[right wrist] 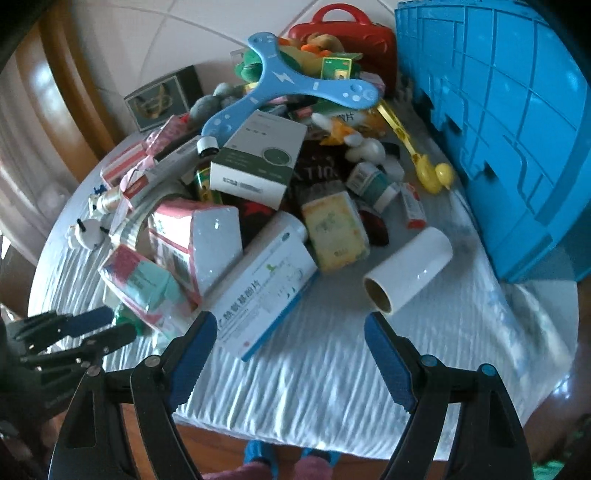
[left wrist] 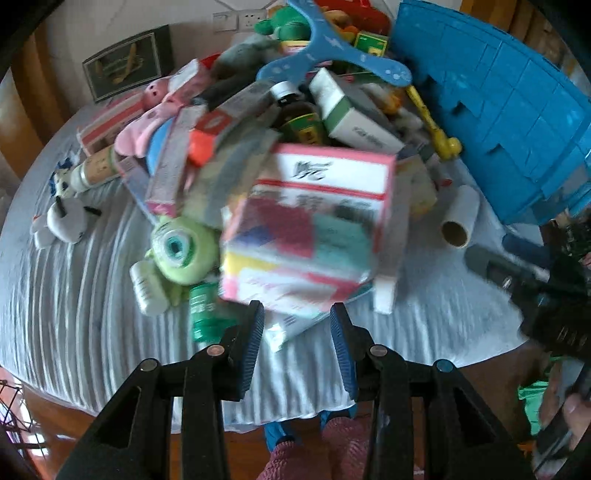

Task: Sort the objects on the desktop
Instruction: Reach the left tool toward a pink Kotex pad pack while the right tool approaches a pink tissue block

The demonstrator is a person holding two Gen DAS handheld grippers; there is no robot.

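Jumbled heap of boxes (right wrist: pixel 258 162), bottles (right wrist: pixel 373 182) and plush toys (left wrist: pixel 184 249) on the desk, blue boomerang (right wrist: pixel 284 86) atop, paper roll (right wrist: pixel 410 269) lying beside.

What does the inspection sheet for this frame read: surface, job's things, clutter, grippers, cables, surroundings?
Surface: round table under a wrinkled white cloth.
Job's things: heaped pile; pink-and-teal box, blue boomerang, white-and-blue medicine box, white roll lying apart, green one-eyed plush.
Clutter: blue crate tipped on its side; red case behind.
Grippers: left gripper open before the pink-and-teal box; right gripper open, empty.
Cables: nothing seen.
Surroundings: wall socket, wooden floor.
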